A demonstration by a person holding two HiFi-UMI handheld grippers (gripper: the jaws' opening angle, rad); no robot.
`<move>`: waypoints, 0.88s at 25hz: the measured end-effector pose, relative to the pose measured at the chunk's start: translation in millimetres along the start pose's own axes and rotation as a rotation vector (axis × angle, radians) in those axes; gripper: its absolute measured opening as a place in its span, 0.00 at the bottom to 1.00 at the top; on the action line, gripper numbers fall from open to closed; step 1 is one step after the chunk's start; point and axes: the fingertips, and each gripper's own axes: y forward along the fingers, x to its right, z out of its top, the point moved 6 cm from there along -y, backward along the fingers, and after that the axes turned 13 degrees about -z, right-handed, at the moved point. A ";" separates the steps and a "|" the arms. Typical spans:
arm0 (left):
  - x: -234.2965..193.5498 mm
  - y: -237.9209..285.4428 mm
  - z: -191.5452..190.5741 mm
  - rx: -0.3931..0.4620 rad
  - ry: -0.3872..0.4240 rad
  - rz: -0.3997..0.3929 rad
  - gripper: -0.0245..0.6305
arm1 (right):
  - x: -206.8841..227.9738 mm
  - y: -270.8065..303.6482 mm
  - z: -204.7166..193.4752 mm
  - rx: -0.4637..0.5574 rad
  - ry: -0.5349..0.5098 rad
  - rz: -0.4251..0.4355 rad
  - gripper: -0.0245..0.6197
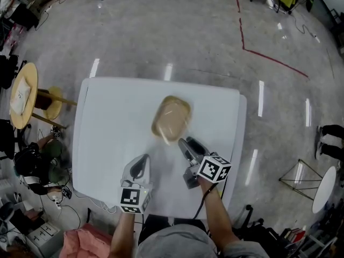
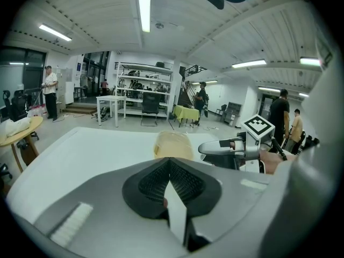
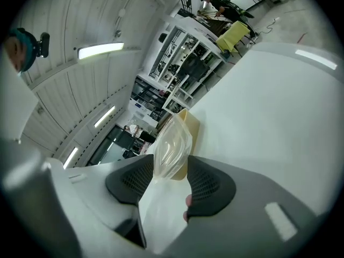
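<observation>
The left gripper (image 1: 143,159) is closed on nothing: in its own view its two dark pads meet in a point, with only the white table (image 1: 107,122) beyond them. As I judge it, this gripper cannot help while it is shut. It would have to open before it could take a side of the bag (image 1: 172,118), and should come in low and from the near left so it does not knock the bag.

The bag is clear, puffy film over a tan, flat content. It looks slippery, so the hold on it wants to be a steady pinch on the film's edge, moved slowly and without jerks so the content does not swing or slide.

The right gripper (image 1: 183,142) has that hold. In the right gripper view the bag's near end fills the gap between the two pads, which seem to press it from both sides.

The bag sits over the middle of the table. It is ahead and to the right of the left gripper and well apart from it. It lies straight ahead of the right gripper, with its near edge in that gripper's jaws and its far end seemingly raised off the table.
</observation>
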 end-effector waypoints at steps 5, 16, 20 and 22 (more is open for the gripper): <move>0.7 -1.0 -0.4 0.002 0.000 0.003 0.05 | 2.5 0.4 0.2 0.001 0.007 -0.020 0.27; 2.5 -4.3 -2.6 0.002 -0.003 0.015 0.05 | 8.7 -0.6 1.0 0.000 0.050 -0.036 0.18; 4.8 -5.0 -0.8 0.005 -0.004 0.021 0.05 | 9.0 -1.5 1.7 0.002 0.075 -0.020 0.16; 5.6 -5.6 -0.8 0.007 -0.003 0.026 0.05 | 8.3 -2.6 2.0 0.004 0.091 -0.011 0.14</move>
